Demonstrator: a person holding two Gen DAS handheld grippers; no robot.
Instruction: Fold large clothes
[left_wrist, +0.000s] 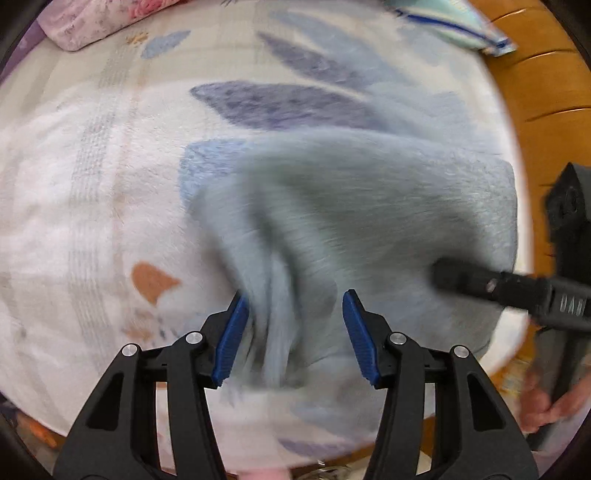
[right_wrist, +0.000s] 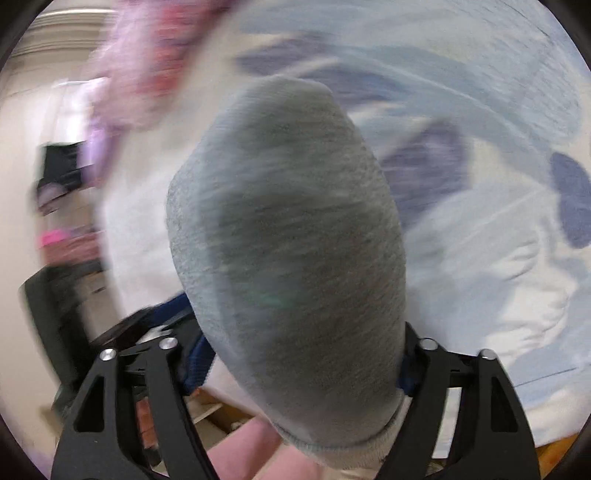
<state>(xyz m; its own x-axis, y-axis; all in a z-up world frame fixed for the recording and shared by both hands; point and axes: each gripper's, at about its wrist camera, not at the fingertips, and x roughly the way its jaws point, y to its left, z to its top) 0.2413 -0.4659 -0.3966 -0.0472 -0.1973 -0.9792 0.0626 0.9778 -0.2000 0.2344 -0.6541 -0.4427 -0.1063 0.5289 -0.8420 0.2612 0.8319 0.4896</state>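
Nearest to you, your left gripper (left_wrist: 295, 332) is standing about half open, and a bunched fold of the grey garment (left_wrist: 354, 221) is lying between its blue pads (left_wrist: 232, 339); the left pad is touching the cloth, but the blur is hiding whether the right pad is pressing, so I cannot tell if it is really gripping. Your right gripper (right_wrist: 299, 369) is standing wide, and the garment (right_wrist: 288, 240) is filling the whole gap and covering the fingers, so a hold cannot be judged there either. In the left view the right gripper (left_wrist: 480, 284) is coming in from the right side and its tip is touching the cloth.

The garment is looking soft, fleecy, pale grey-blue, with a ribbed hem near the right camera. It is lying on a white blanket (left_wrist: 92, 203) with blue leaf shapes. To the left the blanket is giving open room. To the right its edge is running near the garment, beside a wooden frame (left_wrist: 546, 92). Far away, a pink pillow (left_wrist: 92, 26) is lying at the blanket's top corner.
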